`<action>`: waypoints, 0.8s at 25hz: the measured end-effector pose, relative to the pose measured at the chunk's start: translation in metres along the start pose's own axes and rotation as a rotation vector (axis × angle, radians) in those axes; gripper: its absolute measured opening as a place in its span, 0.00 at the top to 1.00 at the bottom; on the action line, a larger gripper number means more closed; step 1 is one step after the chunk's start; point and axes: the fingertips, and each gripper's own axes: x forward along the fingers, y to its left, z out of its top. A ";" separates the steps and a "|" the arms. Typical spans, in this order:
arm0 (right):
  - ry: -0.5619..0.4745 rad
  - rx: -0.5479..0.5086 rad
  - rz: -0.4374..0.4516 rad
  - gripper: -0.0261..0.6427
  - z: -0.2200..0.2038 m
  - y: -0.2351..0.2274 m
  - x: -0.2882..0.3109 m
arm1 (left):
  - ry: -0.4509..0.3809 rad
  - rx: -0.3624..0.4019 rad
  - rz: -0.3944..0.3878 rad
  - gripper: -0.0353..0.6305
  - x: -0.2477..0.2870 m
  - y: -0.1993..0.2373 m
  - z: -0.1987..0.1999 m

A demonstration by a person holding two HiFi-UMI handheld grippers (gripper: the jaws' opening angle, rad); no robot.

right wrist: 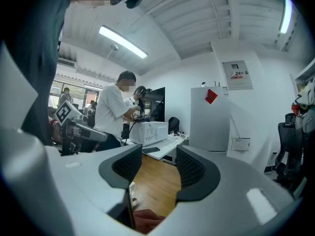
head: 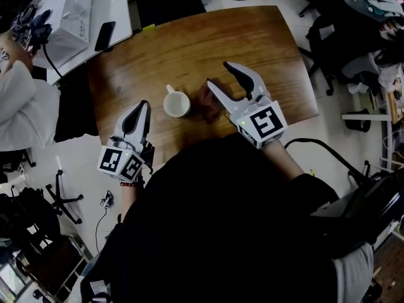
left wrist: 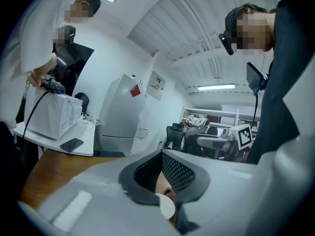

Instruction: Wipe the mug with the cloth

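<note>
White ceramic mug [head: 177,103] sits unheld on brown wooden table [head: 252,36], crumpled dark-red cloth [head: 208,103] just beside it; right gripper [head: 219,76] spread and empty, left gripper [head: 140,106] pressed together and empty, so grabbing the cloth may shove the mug.

Mug [head: 177,103] white, cloth [head: 207,104] dark red-brown, table [head: 189,43] brown woodgrain. Left gripper [head: 143,106] and right gripper [head: 218,74] light grey, with black-and-white square markers.
</note>
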 end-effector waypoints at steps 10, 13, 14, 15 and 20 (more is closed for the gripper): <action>0.003 -0.053 -0.007 0.70 0.002 -0.001 -0.002 | -0.062 -0.008 -0.009 0.95 0.001 -0.007 0.022; 0.011 -0.059 0.003 0.70 0.000 0.001 -0.002 | -0.053 -0.001 -0.014 0.95 0.003 -0.010 0.019; 0.014 -0.063 0.007 0.70 -0.001 0.002 -0.002 | -0.050 0.002 -0.016 0.95 0.003 -0.011 0.018; 0.015 -0.065 0.011 0.70 -0.001 0.004 -0.002 | -0.048 0.004 -0.019 0.95 0.004 -0.012 0.018; 0.001 -0.056 0.066 0.70 0.001 0.012 -0.001 | -0.048 0.005 -0.022 0.95 0.004 -0.015 0.018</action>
